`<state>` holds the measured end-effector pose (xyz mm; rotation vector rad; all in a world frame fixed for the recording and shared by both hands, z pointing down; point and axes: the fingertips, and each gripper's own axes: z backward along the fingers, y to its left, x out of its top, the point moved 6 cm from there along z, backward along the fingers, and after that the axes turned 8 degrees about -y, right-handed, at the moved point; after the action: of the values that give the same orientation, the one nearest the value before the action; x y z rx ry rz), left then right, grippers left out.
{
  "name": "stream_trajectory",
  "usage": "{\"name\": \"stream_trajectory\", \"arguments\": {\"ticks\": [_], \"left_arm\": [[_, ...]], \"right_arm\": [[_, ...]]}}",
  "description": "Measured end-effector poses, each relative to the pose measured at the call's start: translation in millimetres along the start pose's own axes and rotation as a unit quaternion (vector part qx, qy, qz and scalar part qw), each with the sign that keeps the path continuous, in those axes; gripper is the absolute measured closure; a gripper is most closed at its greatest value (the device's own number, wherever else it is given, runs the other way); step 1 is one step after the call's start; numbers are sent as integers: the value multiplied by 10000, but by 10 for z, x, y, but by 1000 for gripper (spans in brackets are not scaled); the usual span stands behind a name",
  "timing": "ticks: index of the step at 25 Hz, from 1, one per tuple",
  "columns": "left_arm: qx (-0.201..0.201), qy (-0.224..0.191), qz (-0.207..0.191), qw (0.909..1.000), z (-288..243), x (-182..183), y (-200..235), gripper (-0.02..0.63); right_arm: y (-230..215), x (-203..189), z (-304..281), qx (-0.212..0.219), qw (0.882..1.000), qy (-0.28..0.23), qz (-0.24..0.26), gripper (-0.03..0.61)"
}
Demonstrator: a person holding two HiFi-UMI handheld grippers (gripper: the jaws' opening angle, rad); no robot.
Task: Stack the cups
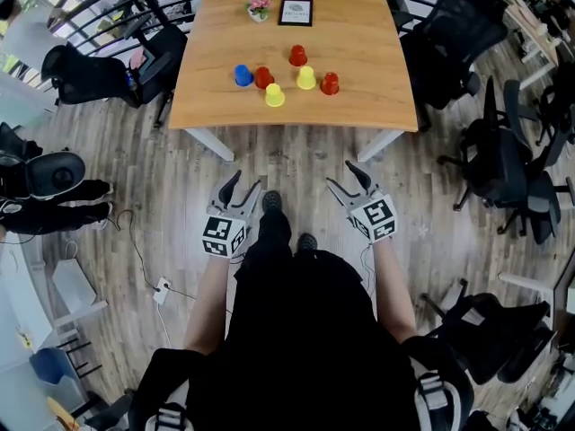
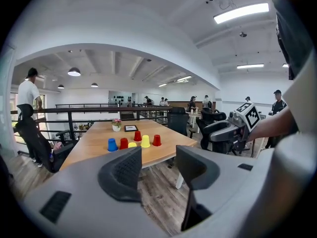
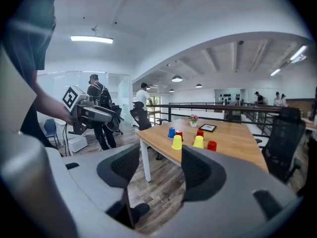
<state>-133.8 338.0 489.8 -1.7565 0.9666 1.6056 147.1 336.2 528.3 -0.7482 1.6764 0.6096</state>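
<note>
I hold my left hand-held gripper (image 1: 244,187) and my right hand-held gripper (image 1: 341,176) over the wooden floor (image 1: 296,151). They are well apart from the blue cup (image 1: 243,75), on my side of it. Both have their jaws spread, and nothing stands between them.

The blue cup stands upside down on the wooden surface (image 1: 359,34), the leftmost of six cups. Just to its right, seemingly touching it, is a red cup (image 1: 262,77). Right of the blue cup and a little nearer to me is a yellow cup (image 1: 275,95). Further right come a second yellow cup (image 1: 306,78) and then a second red cup (image 1: 330,83). A third red cup (image 1: 297,56) is right of the blue cup and farther from me. Each cup stands by itself, mouth down. Beyond the blue cup, at the far side, are a small flower pot (image 1: 259,8) and a framed picture (image 1: 296,12).
</note>
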Motion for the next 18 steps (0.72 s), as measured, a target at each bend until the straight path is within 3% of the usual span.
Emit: {"name": "stream_trajectory", "arguments": {"ticks": [9, 18], "left_arm": [[-1, -2, 153, 9999, -574, -143, 472, 393], [-422, 308, 267, 9983, -1322, -156, 995, 394]], "right_arm": [[-384, -56, -489, -69, 9999, 148, 47, 308], [-915, 74, -1211, -258, 9990, 368, -30, 310]]}}
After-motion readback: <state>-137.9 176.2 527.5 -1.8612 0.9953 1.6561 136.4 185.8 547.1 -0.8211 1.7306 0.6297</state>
